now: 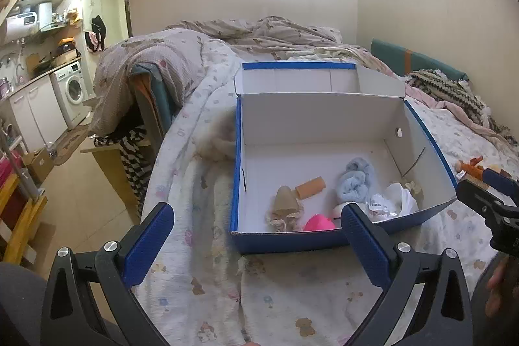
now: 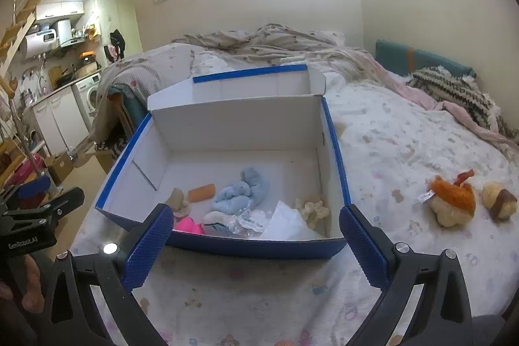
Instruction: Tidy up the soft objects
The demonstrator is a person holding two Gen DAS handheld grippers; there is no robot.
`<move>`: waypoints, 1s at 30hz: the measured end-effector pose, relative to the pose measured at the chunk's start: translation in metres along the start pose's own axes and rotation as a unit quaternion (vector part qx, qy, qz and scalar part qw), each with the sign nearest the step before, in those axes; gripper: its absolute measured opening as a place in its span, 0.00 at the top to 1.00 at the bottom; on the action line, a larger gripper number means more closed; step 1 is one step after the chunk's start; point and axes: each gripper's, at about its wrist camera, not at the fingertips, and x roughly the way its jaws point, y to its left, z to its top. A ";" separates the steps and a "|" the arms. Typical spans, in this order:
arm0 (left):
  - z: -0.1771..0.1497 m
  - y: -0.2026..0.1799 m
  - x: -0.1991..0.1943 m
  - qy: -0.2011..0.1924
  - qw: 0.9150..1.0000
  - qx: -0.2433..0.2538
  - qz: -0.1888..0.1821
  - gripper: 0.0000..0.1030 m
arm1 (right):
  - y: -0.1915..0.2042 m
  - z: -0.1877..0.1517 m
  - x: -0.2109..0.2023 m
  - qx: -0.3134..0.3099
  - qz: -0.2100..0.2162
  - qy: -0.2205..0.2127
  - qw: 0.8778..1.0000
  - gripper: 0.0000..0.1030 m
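A blue cardboard box point(image 1: 324, 125) with a white inside stands open on the bed; it also shows in the right wrist view point(image 2: 337, 158). It holds a light blue cloth point(image 1: 355, 182) point(image 2: 241, 192), a pink toy point(image 1: 319, 222), an orange roll point(image 1: 309, 186), a beige toy point(image 1: 285, 205) and a white bag point(image 2: 288, 224). An orange plush point(image 2: 452, 203) and a brown plush point(image 2: 498, 200) lie on the sheet right of the box. My left gripper point(image 1: 256, 245) is open and empty before the box. My right gripper point(image 2: 256, 245) is open and empty too.
The bed sheet point(image 2: 259, 291) spreads in front of the box. Crumpled blankets point(image 1: 259, 34) lie behind it, and a striped knit throw point(image 2: 454, 89) at the far right. A chair with draped clothes point(image 1: 136, 93) and a kitchen with a washing machine point(image 1: 73, 86) stand left.
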 end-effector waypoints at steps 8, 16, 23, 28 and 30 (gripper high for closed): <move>0.000 0.002 -0.001 -0.003 1.000 -0.005 0.006 0.00 | -0.001 0.000 -0.001 -0.002 -0.001 -0.001 1.000 0.00; 0.001 0.002 -0.001 -0.004 1.000 -0.005 0.006 0.00 | -0.002 0.000 -0.001 -0.001 -0.001 -0.002 1.000 0.00; 0.001 0.002 0.000 -0.005 1.000 -0.007 0.005 0.00 | -0.001 0.001 -0.001 -0.002 -0.001 -0.002 1.000 0.00; 0.001 0.002 -0.002 -0.004 1.000 -0.006 0.007 0.00 | -0.001 0.001 -0.001 0.000 0.000 -0.004 1.000 0.00; 0.001 0.002 -0.002 -0.005 1.000 -0.006 0.007 0.00 | -0.001 0.001 -0.002 -0.001 0.000 -0.003 1.000 0.00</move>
